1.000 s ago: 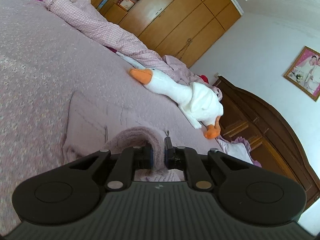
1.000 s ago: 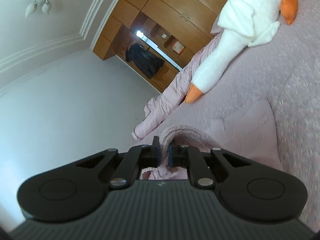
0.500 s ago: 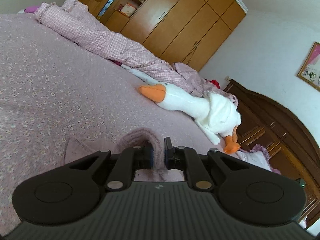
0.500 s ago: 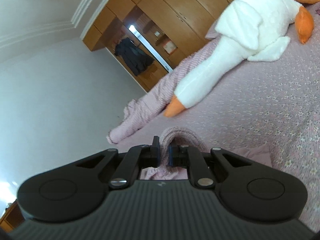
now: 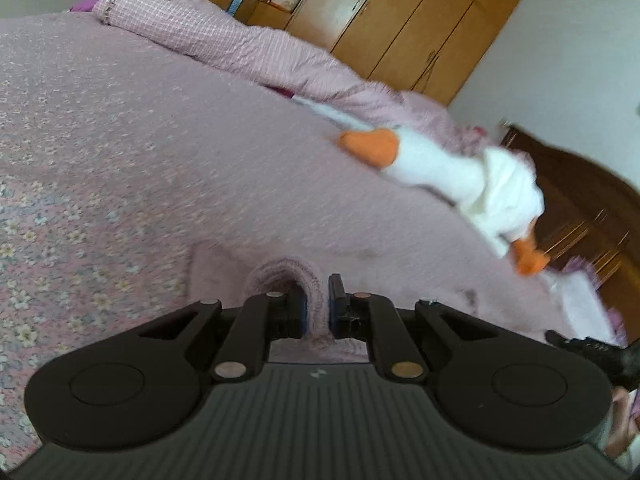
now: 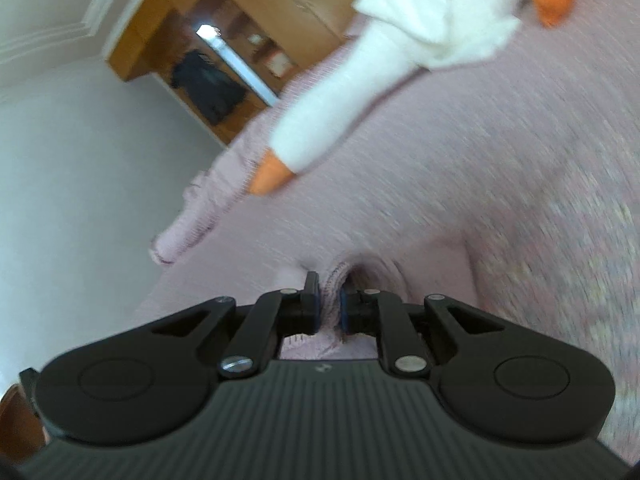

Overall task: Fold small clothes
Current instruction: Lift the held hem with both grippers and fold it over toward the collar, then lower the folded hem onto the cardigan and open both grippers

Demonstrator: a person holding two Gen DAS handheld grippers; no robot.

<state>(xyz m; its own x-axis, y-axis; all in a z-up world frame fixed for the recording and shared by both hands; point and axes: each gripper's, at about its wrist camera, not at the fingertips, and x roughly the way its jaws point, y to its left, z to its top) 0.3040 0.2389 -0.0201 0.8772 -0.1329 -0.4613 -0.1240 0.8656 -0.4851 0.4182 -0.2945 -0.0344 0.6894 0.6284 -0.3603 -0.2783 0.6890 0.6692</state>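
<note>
A small pale pink knitted garment (image 5: 224,272) lies on the flowered pink bedspread (image 5: 120,152). My left gripper (image 5: 317,300) is shut on a ribbed edge of it, which loops up between the fingers. In the right wrist view the same pink garment (image 6: 432,280) spreads out ahead, and my right gripper (image 6: 329,304) is shut on another bunched edge of it. Most of the garment is hidden under the gripper bodies. Both views are blurred by motion.
A long white plush goose (image 5: 452,176) with an orange beak lies across the bed beyond the garment, goose (image 6: 360,88). A rolled checked pink quilt (image 5: 224,44) runs along the far side. Wooden wardrobes (image 5: 400,20) and a dark headboard (image 5: 580,200) stand behind.
Both grippers have kept their hold and swung with the garment; the views tilted, and more of the garment now lies flat on the bedspread ahead of the fingers.
</note>
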